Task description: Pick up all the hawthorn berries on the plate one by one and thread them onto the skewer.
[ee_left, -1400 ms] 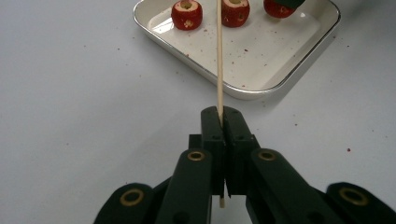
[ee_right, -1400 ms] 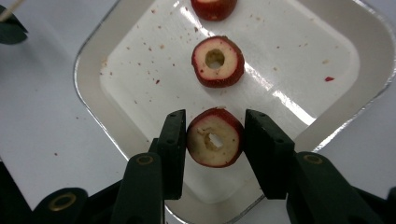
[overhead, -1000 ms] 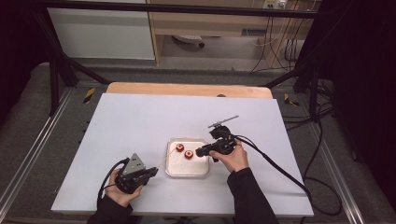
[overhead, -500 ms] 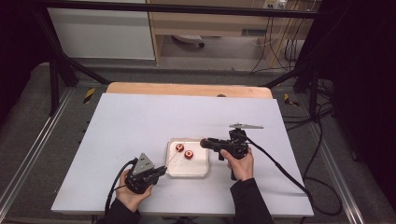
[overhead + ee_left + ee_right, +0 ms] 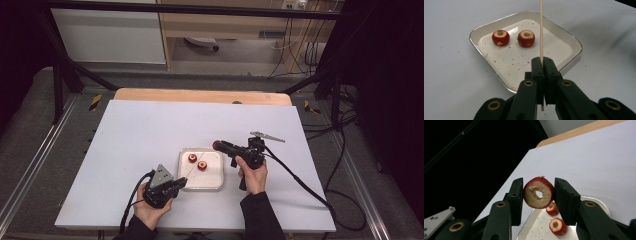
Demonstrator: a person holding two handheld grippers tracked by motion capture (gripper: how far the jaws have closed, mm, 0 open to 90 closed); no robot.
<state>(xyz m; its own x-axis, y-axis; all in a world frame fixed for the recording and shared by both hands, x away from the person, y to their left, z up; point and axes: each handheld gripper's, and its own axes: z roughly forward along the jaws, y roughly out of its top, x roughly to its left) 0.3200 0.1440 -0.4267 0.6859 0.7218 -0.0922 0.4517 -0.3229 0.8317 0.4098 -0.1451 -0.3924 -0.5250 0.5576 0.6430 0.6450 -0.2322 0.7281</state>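
Wooden skewer (image 5: 541, 30), tip cut off above.

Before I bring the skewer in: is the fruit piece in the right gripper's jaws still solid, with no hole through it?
No. The red fruit piece clamped in the right gripper has an open hole through its pale middle.

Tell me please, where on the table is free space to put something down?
The far half of the white table, beyond the tray, is bare, also its left side. Around the tray it is crowded: left gripper with skewer, right gripper.
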